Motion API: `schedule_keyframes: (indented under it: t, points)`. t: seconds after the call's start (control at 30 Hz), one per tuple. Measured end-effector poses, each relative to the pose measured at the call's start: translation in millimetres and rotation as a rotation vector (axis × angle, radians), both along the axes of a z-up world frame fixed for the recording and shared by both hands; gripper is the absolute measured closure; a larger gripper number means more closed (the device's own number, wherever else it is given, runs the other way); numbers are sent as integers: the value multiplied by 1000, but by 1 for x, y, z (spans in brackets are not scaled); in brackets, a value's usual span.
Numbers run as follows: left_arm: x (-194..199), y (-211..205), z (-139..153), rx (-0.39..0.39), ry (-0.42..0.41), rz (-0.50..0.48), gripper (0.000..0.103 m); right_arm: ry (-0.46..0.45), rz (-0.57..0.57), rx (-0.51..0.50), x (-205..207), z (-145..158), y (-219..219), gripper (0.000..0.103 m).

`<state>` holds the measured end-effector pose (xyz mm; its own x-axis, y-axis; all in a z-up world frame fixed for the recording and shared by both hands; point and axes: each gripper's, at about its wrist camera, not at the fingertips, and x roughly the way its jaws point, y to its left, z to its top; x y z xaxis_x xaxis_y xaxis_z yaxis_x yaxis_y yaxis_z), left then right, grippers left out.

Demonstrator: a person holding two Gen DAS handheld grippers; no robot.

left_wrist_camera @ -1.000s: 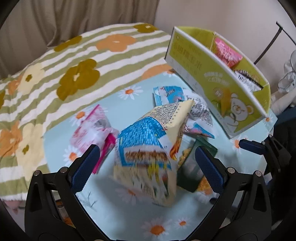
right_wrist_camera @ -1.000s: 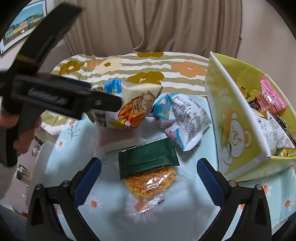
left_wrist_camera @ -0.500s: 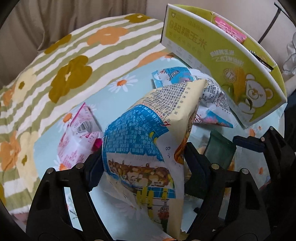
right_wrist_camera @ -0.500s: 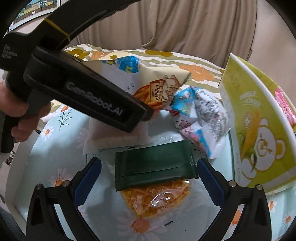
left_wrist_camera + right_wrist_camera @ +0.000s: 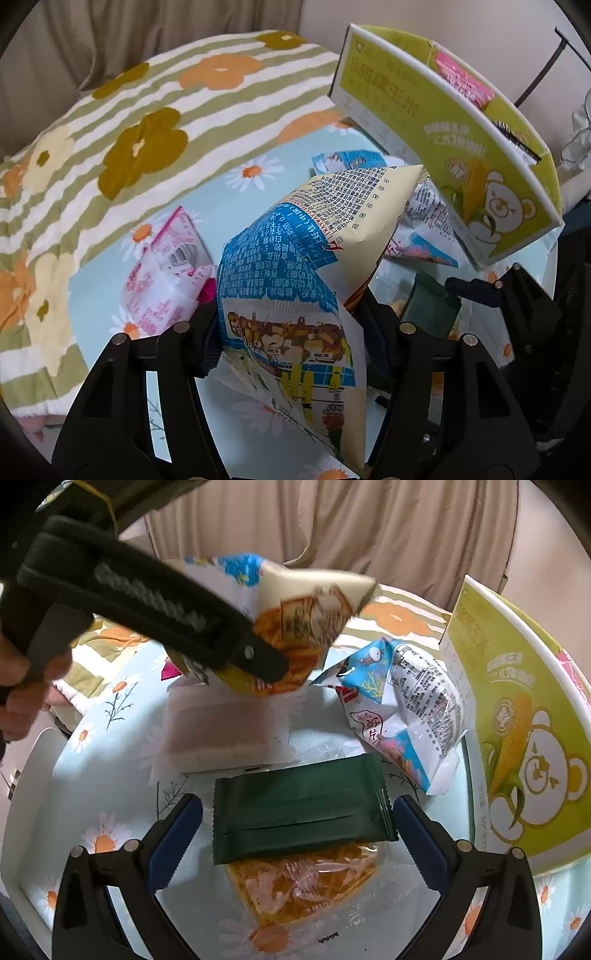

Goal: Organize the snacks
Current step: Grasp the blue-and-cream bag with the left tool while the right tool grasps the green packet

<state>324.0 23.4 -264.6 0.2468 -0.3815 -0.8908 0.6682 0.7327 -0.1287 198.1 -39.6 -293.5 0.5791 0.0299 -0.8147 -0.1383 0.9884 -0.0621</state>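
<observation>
My left gripper [image 5: 291, 332] is shut on a cream and blue chip bag [image 5: 317, 258] and holds it above the table; the bag also shows in the right wrist view [image 5: 295, 616]. The yellow-green snack box [image 5: 461, 140] with a bear print stands to the right, with packets inside; it also shows in the right wrist view [image 5: 524, 716]. My right gripper [image 5: 295, 830] is open, its jaws either side of a dark green packet [image 5: 299, 805] that lies over a clear bag of orange snacks [image 5: 303, 882].
A pink and white packet [image 5: 166, 280] lies at the left. A blue and white packet [image 5: 406, 705] lies beside the box, and a pale wrapped block [image 5: 221, 731] lies behind the green packet. The round table has a daisy cloth [image 5: 103, 805]; a striped floral cushion [image 5: 129, 122] lies behind.
My left gripper has shut on the chip bag and lifted it. My right gripper has moved in closer around the green packet and stays open.
</observation>
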Motion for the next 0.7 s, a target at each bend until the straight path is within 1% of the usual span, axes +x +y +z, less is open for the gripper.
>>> schedule_keyframes:
  t: [0.1,0.13,0.17,0.2,0.23,0.37,0.43,0.6,0.7]
  points:
    - [0,4,7,-11,-7,14,44,-1,13,-16,2,-3,3,2]
    - [1,6,9,-16,-8,19,44,3,18,-23,3,-5,4,5]
    - [0,7,11,-20,-10,25,44,8,22,-25,4,-6,5,13]
    - [1,10,13,-25,-10,33,44,11,30,-19,5,-8,6,18]
    - [1,12,15,-30,-8,38,44,7,33,-19,5,-8,6,18]
    - [1,21,22,-49,-8,69,44,-11,37,-26,2,-6,10,27]
    - [0,25,25,-56,-7,81,44,-12,39,-17,2,-5,10,34]
    - [-3,32,28,-59,-2,97,44,-16,40,-14,3,0,10,40]
    - [-5,35,30,-62,-1,104,44,-34,44,-11,2,8,10,41]
